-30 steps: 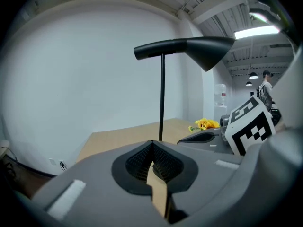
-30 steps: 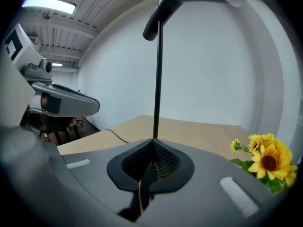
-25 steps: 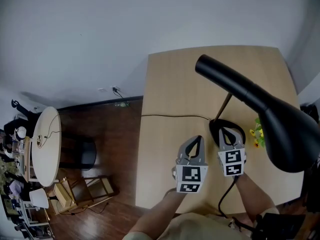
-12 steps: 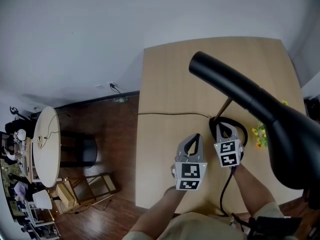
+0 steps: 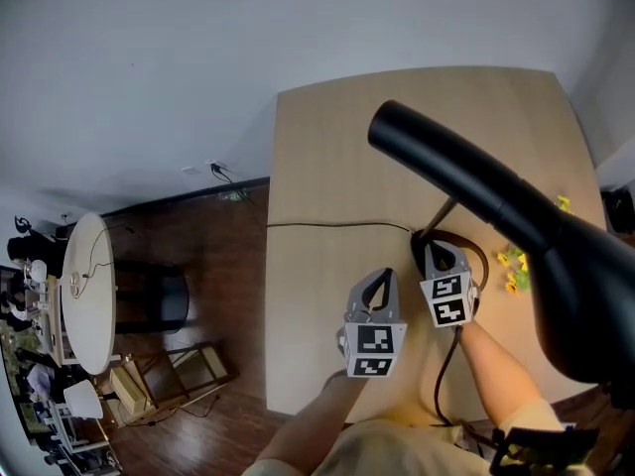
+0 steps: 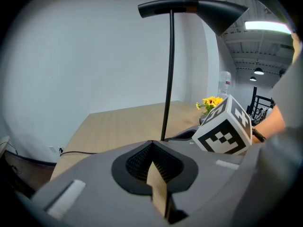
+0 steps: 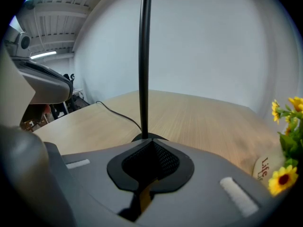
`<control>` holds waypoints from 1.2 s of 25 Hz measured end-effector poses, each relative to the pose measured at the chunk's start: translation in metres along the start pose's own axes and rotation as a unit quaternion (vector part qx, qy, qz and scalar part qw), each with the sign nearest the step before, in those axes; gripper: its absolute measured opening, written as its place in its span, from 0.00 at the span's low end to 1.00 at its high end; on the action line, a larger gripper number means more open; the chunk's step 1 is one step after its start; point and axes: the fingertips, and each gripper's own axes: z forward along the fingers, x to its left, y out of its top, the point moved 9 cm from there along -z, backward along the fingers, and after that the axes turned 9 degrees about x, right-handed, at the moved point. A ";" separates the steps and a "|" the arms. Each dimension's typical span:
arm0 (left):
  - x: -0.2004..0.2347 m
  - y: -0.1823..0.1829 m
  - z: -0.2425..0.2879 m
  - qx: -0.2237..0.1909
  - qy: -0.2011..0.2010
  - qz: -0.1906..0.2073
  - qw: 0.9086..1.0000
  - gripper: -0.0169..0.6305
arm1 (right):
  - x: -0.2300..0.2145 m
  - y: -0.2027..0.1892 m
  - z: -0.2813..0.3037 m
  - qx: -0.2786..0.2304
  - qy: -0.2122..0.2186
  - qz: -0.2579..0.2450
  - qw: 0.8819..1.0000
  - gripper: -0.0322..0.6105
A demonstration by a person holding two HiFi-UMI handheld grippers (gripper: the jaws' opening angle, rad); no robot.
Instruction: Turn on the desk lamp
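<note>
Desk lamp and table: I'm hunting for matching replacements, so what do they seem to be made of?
Desk lamp: probably painted or powder-coated metal, matte black; its shade shows only a soft sheen, and its stem is thin yet straight. Table: light wood-look top with fine straight grain lines; whether it is solid wood, veneer or laminate, I can't tell.

1. Table (image 5: 337,167): a light wood top that stood against a pale wall.
2. Lamp (image 5: 466,181): its round black base rested toward the table's near right part.
3. Cord (image 5: 337,227): a thin black line that ran from the left edge to the base.
4. Flowers (image 5: 511,266): small, yellow, just right of the base.
</note>
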 end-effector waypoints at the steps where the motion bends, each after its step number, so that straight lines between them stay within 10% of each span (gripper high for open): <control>1: 0.000 -0.001 0.000 0.000 0.000 -0.001 1.000 0.02 | 0.000 0.000 0.000 -0.003 0.001 0.000 1.000 0.05; 30: 0.008 -0.004 -0.106 -0.082 -0.018 -0.007 0.996 0.02 | 0.044 0.026 -0.148 -0.143 -0.023 0.065 0.987 0.05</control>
